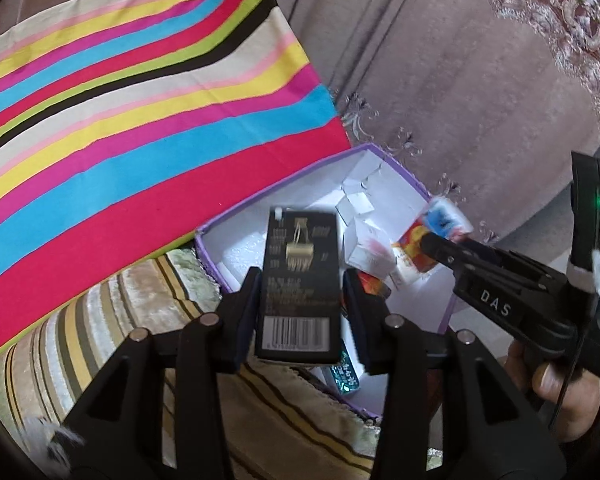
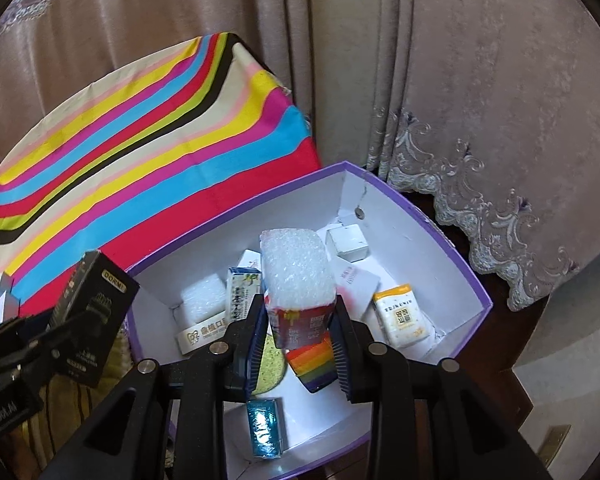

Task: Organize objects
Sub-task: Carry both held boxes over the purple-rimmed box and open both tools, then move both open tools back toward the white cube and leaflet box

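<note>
The left tool [image 1: 300,292] has a black carton [image 1: 298,280] between its 2 fingers. The left finger lies against the carton's side; a thin gap shows at the right finger, so I cannot tell if the carton is still clamped. The carton's long axis runs straight out along the fingers, barcode end nearest the camera, far end pointing over the near-left corner of the purple box [image 1: 424,192].

The right tool [image 2: 298,328] is clamped on a bubble-wrapped packet [image 2: 296,276], pads pressing its printed lower end. The packet's long axis also follows the fingers, with its wrapped end pointing away toward the box's far wall, and it hangs above the open box [image 2: 456,256].

Inside the box lie a rainbow-striped block [image 2: 314,366], a teal packet [image 2: 265,428], a white and yellow packet [image 2: 402,316], a small white cube [image 2: 347,244] and other small cartons. Beside the box stands a striped cushion [image 1: 140,120], and behind hangs a mauve curtain [image 2: 480,80].
</note>
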The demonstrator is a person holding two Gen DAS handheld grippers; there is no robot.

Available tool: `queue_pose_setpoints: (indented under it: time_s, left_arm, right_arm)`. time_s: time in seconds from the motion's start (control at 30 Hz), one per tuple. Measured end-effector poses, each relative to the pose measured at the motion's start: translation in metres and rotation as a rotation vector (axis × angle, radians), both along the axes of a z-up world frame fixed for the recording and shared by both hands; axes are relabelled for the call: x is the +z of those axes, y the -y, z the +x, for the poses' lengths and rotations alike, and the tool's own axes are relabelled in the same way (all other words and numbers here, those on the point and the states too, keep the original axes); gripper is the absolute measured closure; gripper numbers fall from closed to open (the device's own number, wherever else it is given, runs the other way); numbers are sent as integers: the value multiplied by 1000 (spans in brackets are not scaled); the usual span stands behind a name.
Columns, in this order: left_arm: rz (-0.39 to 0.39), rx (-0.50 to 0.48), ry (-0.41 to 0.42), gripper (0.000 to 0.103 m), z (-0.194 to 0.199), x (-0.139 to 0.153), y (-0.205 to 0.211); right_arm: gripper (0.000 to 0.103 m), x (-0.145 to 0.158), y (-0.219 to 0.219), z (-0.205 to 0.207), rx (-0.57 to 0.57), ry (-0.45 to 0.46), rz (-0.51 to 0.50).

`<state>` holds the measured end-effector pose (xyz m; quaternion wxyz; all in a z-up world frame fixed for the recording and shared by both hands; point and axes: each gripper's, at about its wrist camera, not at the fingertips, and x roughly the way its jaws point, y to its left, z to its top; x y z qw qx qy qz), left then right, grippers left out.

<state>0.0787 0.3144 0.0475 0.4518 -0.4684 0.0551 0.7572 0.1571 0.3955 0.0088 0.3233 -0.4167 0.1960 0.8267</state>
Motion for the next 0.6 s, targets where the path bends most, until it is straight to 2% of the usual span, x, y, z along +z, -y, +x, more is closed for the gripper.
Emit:
queue_pose_setpoints:
  time_s: [0.03, 0.07, 0.13, 0.37, 0.6]
  left_arm:
    - [2, 4, 4, 44, 0, 0, 1]
    - [8, 12, 9, 42, -2, 0, 2]
    - [17, 25, 23, 42, -4, 1, 5]
    - [17, 63, 12, 42, -6, 2, 12]
    - [10, 147, 11, 42, -19, 1, 39]
  right_arm:
    - [61, 0, 0, 0, -2, 1, -3]
    - [52, -1, -1, 0, -2, -1, -7]
    - [41, -1, 0, 0, 6, -11, -13]
    - [36, -1, 9, -8, 46, -29, -34]
    - [32, -1, 29, -25, 115, -34, -51]
